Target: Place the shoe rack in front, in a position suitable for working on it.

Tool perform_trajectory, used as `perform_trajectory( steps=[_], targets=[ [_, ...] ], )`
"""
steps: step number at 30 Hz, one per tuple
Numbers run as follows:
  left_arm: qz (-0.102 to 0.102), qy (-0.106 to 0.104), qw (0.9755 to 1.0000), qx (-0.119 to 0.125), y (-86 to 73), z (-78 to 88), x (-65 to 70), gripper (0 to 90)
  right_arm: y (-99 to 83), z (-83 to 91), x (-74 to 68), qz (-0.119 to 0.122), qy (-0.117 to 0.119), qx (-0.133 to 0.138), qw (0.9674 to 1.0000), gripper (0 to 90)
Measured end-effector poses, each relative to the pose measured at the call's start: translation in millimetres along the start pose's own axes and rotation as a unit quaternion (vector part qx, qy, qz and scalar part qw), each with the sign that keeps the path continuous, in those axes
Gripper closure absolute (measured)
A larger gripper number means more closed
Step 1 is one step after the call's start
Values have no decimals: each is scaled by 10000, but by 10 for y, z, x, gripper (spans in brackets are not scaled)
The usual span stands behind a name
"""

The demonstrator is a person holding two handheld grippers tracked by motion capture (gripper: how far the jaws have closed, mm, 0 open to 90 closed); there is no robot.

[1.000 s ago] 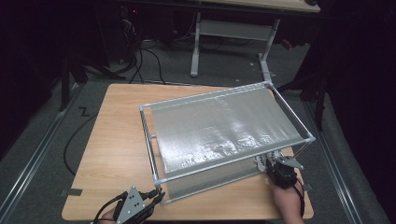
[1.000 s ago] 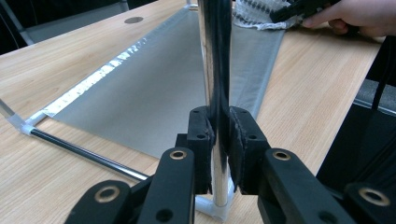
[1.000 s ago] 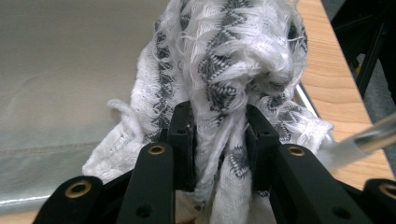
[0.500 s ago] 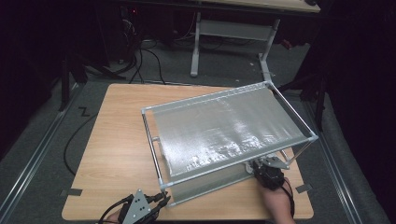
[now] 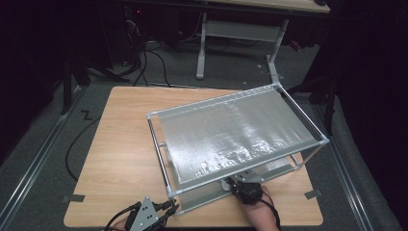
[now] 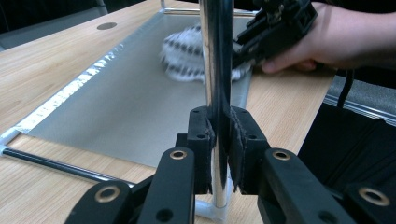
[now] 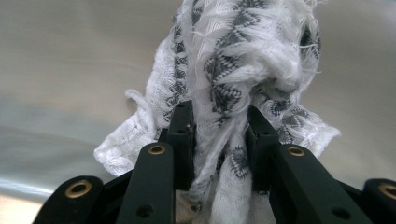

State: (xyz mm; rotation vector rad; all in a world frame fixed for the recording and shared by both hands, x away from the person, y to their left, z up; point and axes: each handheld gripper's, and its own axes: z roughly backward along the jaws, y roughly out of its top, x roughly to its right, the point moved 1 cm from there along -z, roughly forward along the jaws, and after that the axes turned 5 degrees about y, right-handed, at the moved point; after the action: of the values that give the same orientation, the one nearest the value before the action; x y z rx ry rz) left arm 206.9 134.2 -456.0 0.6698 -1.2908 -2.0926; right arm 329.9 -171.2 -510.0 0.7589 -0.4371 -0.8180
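A metal-frame rack (image 5: pixel 166 159) with a silver upper shelf (image 5: pixel 235 130) stands skewed on the wooden table (image 5: pixel 120 139). My left gripper (image 5: pixel 169 208) is at the rack's front left corner. In the left gripper view, my left gripper (image 6: pixel 218 140) is shut on the chrome corner post (image 6: pixel 216 56). My right gripper (image 5: pixel 243 186) reaches in under the upper shelf from the front edge. In the right gripper view, my right gripper (image 7: pixel 219 140) is shut on a bunched white cloth with a black pattern (image 7: pixel 233 65), which rests on the silver lower shelf (image 7: pixel 65 70). That cloth (image 6: pixel 184 51) also appears blurred past the post.
The table's front edge runs just below both hands, with tape marks (image 5: pixel 73 198) on the floor beside its corners. Cables (image 5: pixel 144 62) and the legs of another table (image 5: pixel 202 48) lie on the dark floor behind. Bare wood spreads left of the rack.
My right hand has slid left along the rack's front edge with the cloth, further under the upper shelf. The left gripper has stayed on the corner post.
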Motion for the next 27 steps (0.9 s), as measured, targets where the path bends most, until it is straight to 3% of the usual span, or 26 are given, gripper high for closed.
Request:
perform_trajectory(
  steps=[4, 10, 14, 16, 23, 27],
  targets=[
    [-1, -7, 10000, -5, 1, -3, 2, 794, 65, -48, -304, 329, 289, 21, 9990, 692],
    [-11, -8, 10000, -2, 0, -5, 5, 793, 126, -86, -646, 604, 626, 54, 9962, 691],
    [-22, -13, 10000, 4, -2, -8, 7, 792, 152, -93, -837, 674, 813, 68, 9944, 688],
    [-38, -11, 10000, 3, -2, -10, 7, 791, 173, -91, -941, 873, 922, 109, 9919, 683],
    [-49, 9, 10000, 9, 4, -22, 28, 790, 203, -66, -1285, 1028, 1343, 120, 9855, 676],
    [-64, -3, 10000, 0, 4, -21, 24, 790, 211, -62, -1366, 1219, 1363, 161, 9830, 678]
  ],
)
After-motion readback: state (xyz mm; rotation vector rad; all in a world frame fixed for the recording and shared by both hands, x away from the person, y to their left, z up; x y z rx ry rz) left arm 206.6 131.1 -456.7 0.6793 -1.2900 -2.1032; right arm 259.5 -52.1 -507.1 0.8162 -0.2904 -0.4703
